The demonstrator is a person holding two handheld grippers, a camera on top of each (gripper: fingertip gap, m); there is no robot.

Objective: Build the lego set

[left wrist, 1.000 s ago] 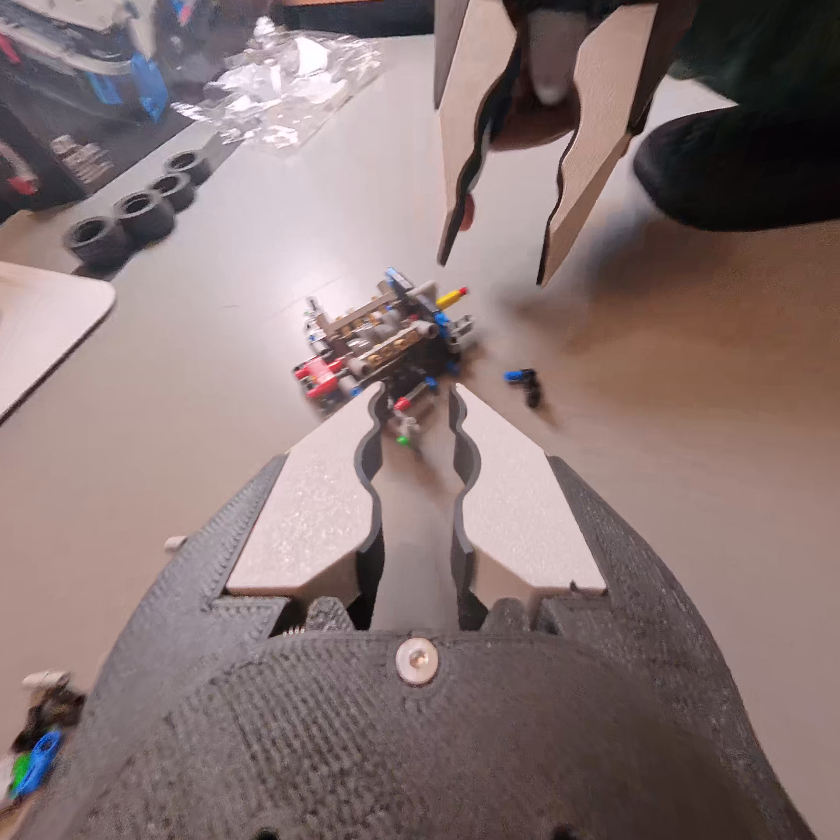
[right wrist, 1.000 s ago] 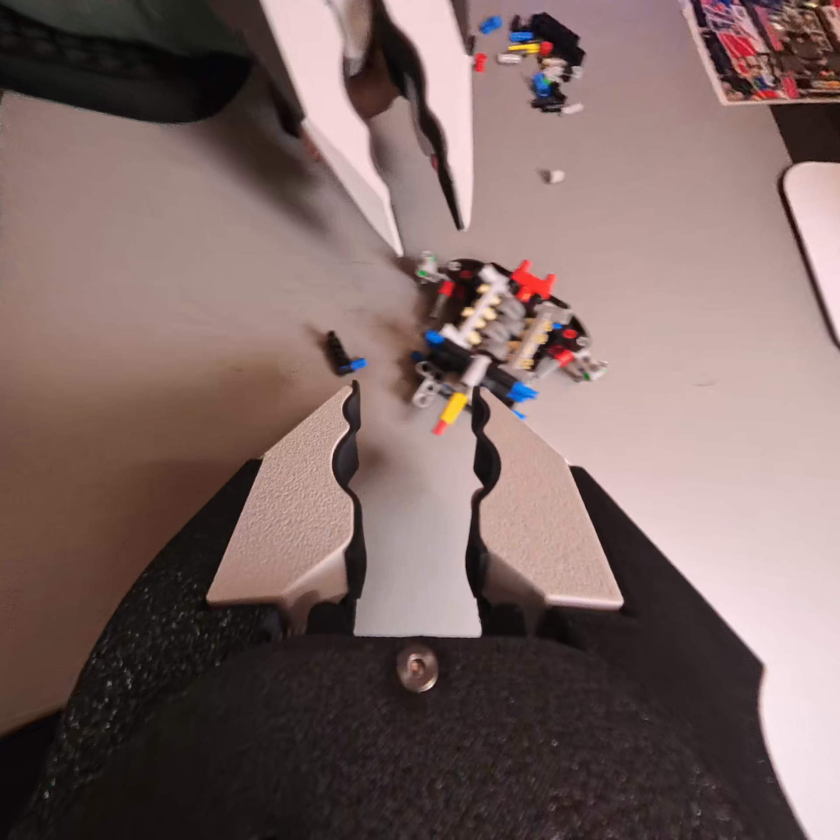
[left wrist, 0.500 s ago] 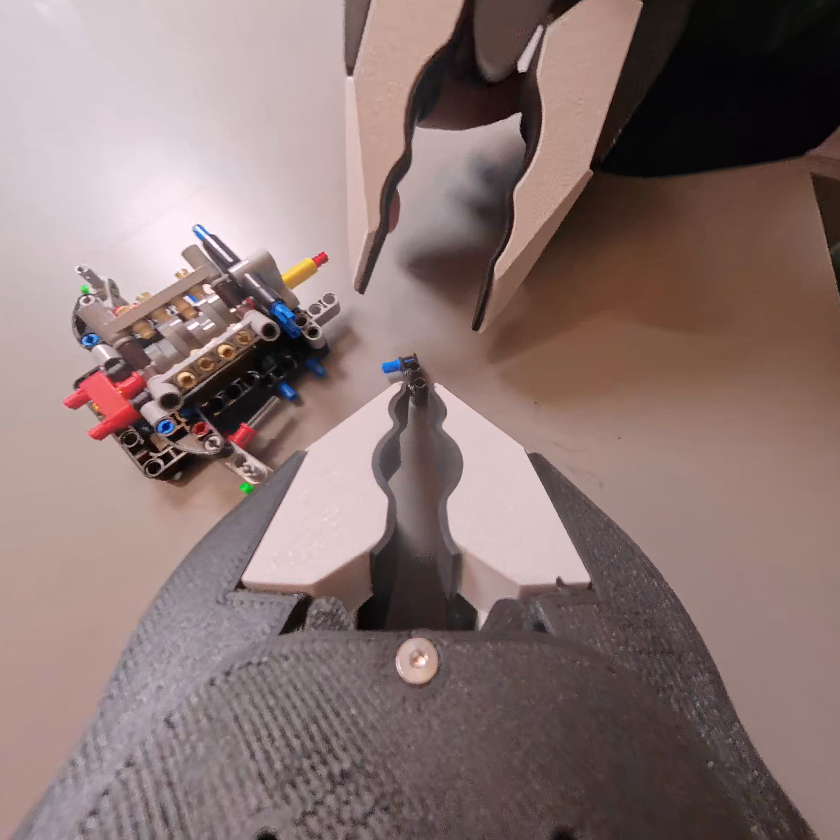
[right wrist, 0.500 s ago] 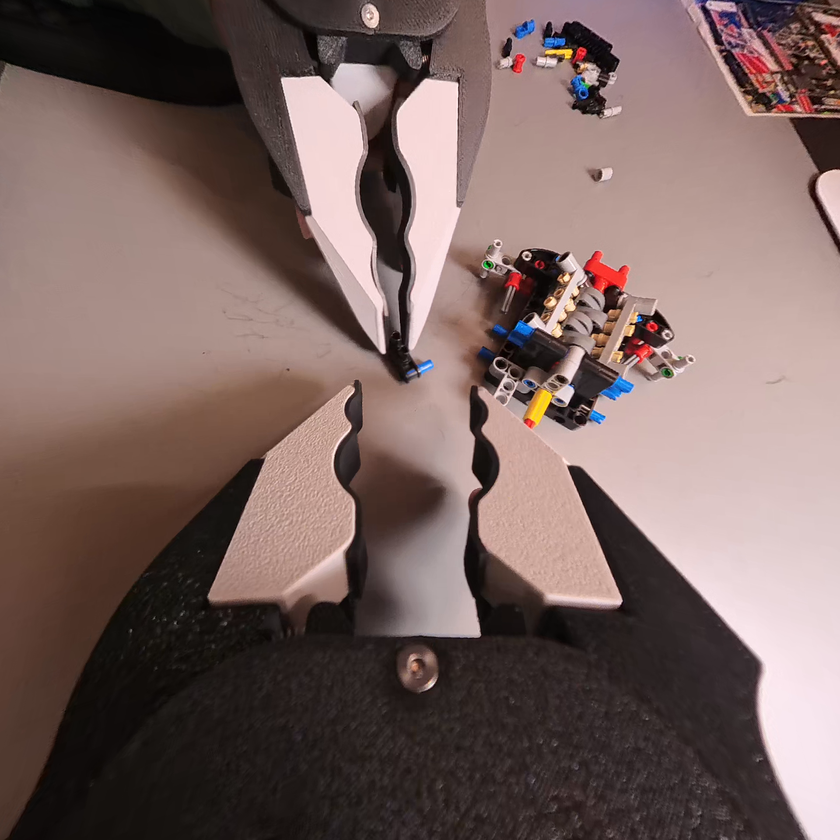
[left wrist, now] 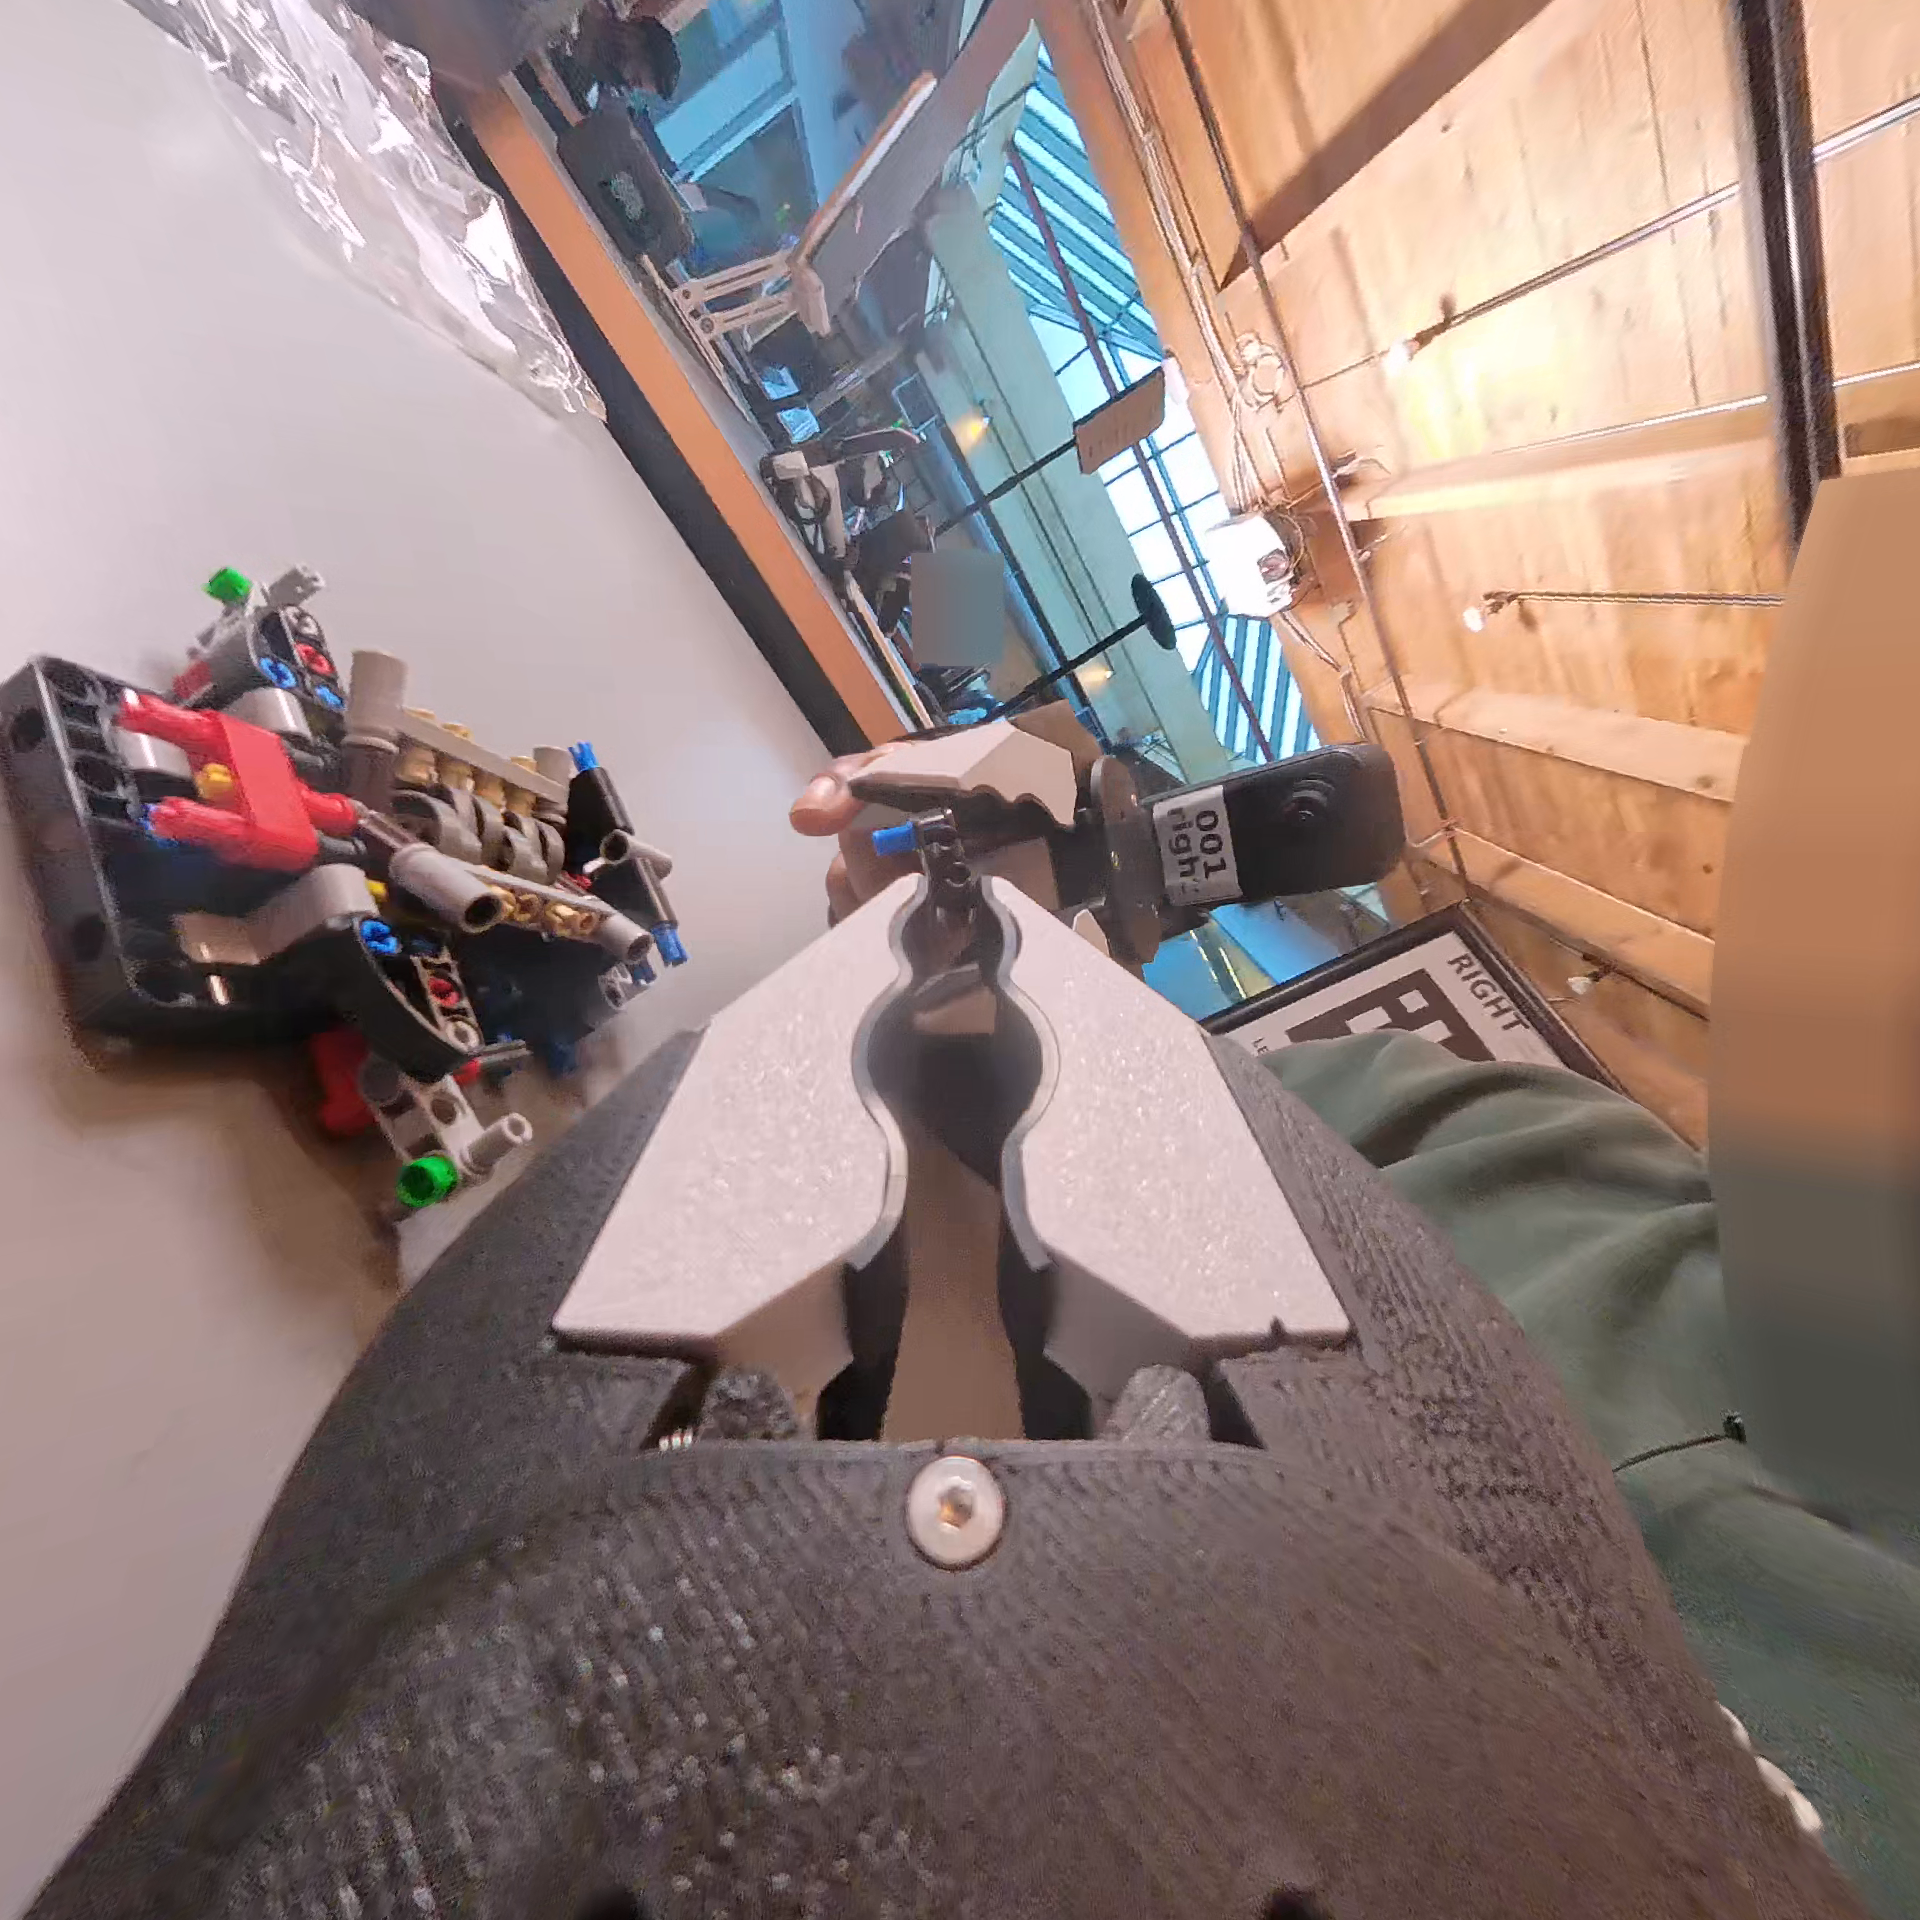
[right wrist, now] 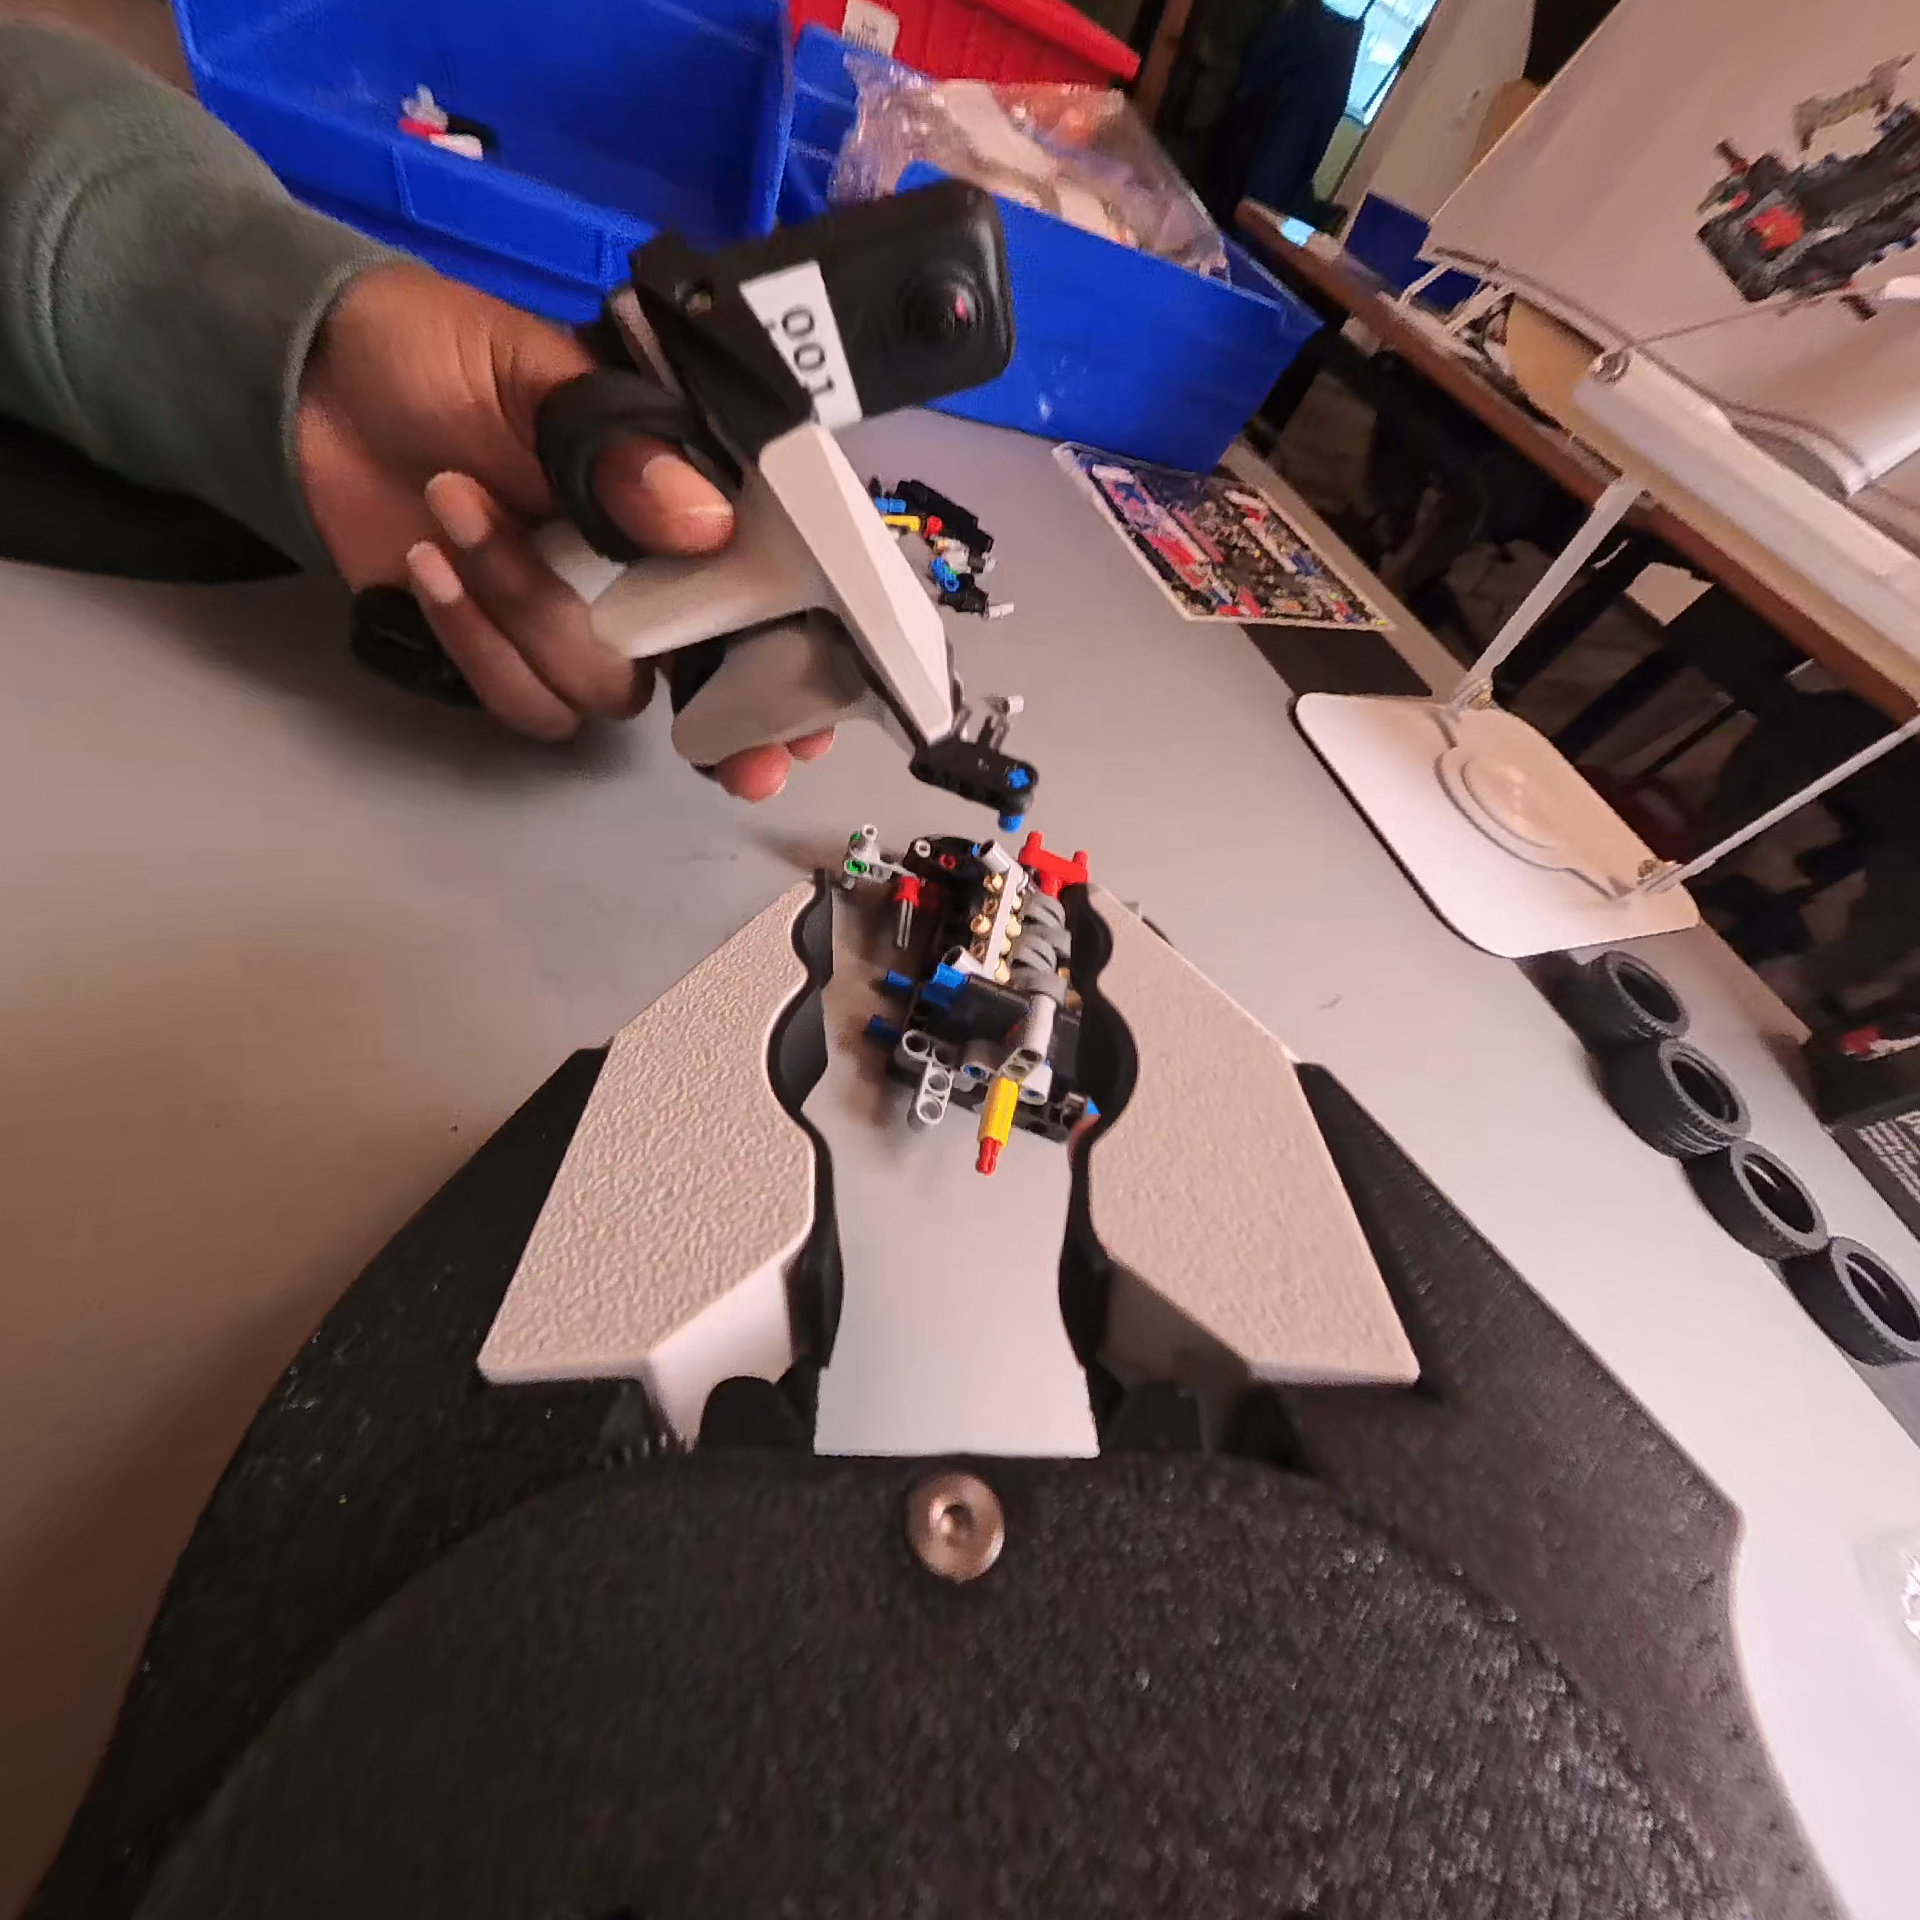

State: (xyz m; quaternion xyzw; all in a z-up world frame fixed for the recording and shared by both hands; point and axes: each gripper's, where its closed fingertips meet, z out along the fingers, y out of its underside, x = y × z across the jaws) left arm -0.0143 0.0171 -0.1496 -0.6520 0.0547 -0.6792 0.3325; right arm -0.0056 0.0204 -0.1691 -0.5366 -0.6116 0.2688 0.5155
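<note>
Fingers (left wrist: pixel 1122 1091) of the left gripper (left wrist: pixel 951 914) pinch a small black connector with a blue pin (right wrist: pixel 977 774), lifted above the half-built lego assembly (right wrist: pixel 987 997), likely for fitting; the right gripper (right wrist: pixel 951 904), fingers spread, straddles the assembly on the table (right wrist: pixel 312 987).

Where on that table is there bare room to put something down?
Bare grey table lies left of the lego assembly, below the hand. Another patch sits between assembly and white lamp base. Crowded: tyres on the right, loose pieces and blue bins behind.
</note>
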